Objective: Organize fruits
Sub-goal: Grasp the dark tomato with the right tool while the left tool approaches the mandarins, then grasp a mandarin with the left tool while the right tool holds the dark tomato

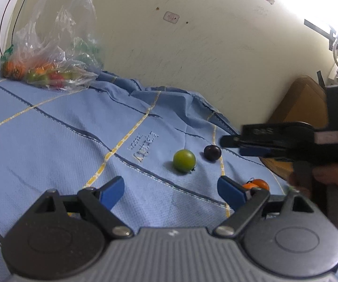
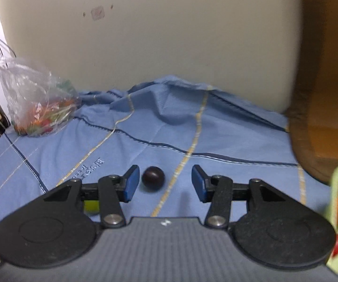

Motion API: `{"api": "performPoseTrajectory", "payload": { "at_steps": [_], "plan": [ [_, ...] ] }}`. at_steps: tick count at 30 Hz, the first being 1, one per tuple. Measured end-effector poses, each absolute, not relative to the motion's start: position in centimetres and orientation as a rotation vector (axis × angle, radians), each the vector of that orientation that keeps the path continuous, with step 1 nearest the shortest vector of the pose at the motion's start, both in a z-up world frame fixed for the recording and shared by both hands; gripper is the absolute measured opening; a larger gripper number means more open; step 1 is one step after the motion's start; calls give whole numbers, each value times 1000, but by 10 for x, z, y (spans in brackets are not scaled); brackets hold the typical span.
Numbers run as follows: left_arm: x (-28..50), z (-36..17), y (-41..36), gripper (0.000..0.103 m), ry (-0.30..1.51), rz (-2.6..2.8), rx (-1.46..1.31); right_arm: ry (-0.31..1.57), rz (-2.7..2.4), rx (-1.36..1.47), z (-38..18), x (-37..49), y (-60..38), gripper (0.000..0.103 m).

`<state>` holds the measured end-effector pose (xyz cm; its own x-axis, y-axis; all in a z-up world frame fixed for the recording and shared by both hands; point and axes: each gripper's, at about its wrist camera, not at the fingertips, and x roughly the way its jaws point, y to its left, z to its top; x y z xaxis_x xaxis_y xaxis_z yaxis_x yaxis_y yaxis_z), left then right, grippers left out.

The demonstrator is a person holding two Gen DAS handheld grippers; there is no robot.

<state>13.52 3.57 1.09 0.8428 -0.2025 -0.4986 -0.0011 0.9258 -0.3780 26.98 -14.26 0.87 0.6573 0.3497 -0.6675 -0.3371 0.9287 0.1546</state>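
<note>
My right hand-held gripper (image 2: 163, 183) is wide open and holds nothing, with the small round dark purple fruit (image 2: 153, 178) on the blue cloth (image 2: 192, 131) near its 9 o'clock finger, so closing off-centre could make it roll away.

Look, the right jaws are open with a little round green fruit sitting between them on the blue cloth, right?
Not quite. The round fruit in front of the open right gripper is a dark purple one, not green, as the right wrist view shows. It sits on the blue cloth, close to the left blue pad. The round green fruit lies beside it, seen in the left wrist view.
</note>
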Motion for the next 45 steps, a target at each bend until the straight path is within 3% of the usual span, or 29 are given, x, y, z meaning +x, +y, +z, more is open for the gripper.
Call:
{"api": "performPoseTrajectory", "payload": {
  "at_steps": [8, 10, 11, 24, 37, 42, 45],
  "plan": [
    [139, 9, 39, 89, 584, -123, -404, 868, 383, -16, -13, 300, -125, 51],
    [140, 9, 41, 89, 588, -124, -411, 846, 395, -44, -13, 297, -124, 42],
    [140, 9, 42, 89, 588, -124, -413, 849, 418, -28, -12, 295, -125, 30],
    [135, 15, 34, 82, 553, -207, -353, 626, 469, 16, 32, 177, -182, 30],
    [161, 22, -71, 81, 580, -465, 44, 620, 418, -153, -5, 87, -218, 30],
    [176, 13, -77, 39, 626, -442, 58, 611, 439, -171, -11, 82, -220, 32],
    [174, 11, -67, 38, 636, -443, 13, 609, 443, -148, -10, 82, -223, 32]
  ]
}}
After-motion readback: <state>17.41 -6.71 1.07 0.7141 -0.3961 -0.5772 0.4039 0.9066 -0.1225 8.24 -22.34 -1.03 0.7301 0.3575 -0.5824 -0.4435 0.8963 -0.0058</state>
